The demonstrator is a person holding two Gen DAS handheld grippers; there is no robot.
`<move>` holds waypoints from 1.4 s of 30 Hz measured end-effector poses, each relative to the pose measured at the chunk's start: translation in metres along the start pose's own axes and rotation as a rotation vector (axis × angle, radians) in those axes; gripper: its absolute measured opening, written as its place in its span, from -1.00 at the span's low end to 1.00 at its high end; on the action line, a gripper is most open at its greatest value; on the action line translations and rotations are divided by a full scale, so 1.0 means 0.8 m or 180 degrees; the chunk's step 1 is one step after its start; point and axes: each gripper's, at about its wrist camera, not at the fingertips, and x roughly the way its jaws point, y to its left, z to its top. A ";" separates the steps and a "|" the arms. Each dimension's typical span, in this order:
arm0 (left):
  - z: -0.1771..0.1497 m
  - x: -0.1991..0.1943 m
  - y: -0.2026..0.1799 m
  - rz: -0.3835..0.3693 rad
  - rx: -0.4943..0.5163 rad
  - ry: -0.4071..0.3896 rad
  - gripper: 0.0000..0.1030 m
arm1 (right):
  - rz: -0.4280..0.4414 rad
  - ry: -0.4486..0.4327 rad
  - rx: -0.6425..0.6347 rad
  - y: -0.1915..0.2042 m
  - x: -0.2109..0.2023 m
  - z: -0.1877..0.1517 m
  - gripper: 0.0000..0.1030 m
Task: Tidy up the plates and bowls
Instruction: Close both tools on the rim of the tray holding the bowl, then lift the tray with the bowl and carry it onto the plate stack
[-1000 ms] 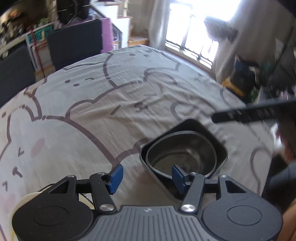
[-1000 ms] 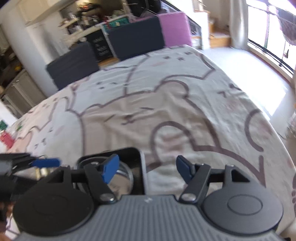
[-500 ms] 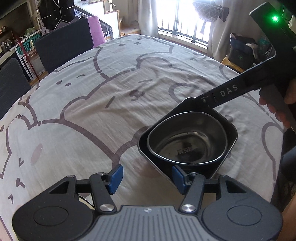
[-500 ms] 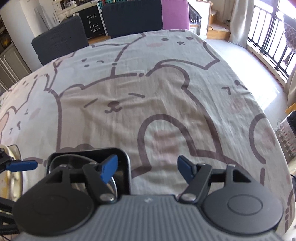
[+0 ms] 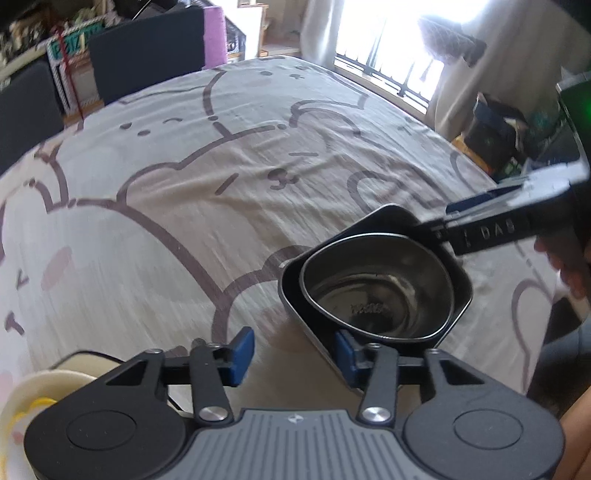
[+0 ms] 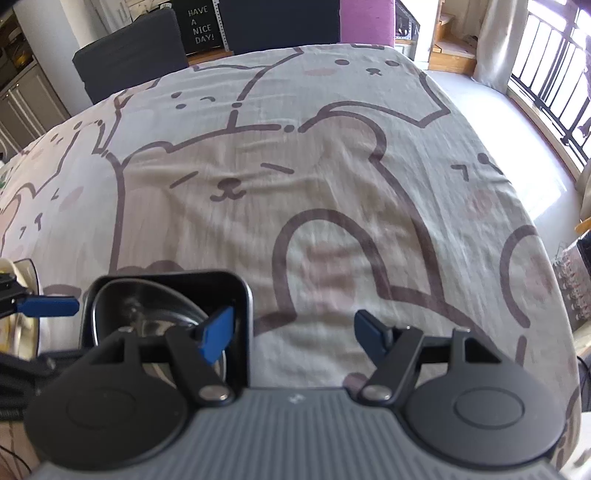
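A steel bowl (image 5: 376,291) sits inside a black square plate (image 5: 460,295) on the cartoon tablecloth. My left gripper (image 5: 293,350) is open and empty, its right pad (image 5: 345,356) at the plate's near rim. My right gripper (image 6: 293,332) is open and empty; its left pad (image 6: 218,332) hangs over the bowl (image 6: 162,317) by the plate's right rim (image 6: 245,310). In the left wrist view the right gripper's finger (image 5: 491,230) reaches over the plate's far corner. A cream plate (image 5: 37,387) lies at lower left, mostly hidden.
The tablecloth (image 6: 295,184) covers the table. Dark chairs (image 6: 129,55) stand at the far side, with a purple one (image 6: 365,18) beside them. A window with railings (image 5: 388,55) is at the right. The table's right edge drops to the floor (image 6: 517,140).
The left gripper's view swings from side to side over the same spot. The right gripper has moved in beside the plate, its left pad now over the bowl. Both stay open.
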 end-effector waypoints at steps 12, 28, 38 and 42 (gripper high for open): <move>-0.008 -0.003 0.018 -0.0449 -0.0690 0.0024 -0.74 | 0.0388 -0.0076 -0.0175 -0.010 -0.016 -0.009 -0.38; -0.009 0.002 0.024 -0.0460 -0.0950 -0.0061 -0.76 | 0.0647 -0.0017 -0.0362 -0.003 -0.023 -0.022 -0.86; -0.006 0.008 0.027 -0.0533 -0.1083 -0.0065 -0.80 | 0.0786 0.0054 -0.0198 -0.019 -0.029 -0.033 -0.82; -0.005 0.013 0.022 -0.0481 -0.1018 -0.0024 -0.80 | 0.0775 0.0039 -0.0231 -0.018 -0.033 -0.039 -0.81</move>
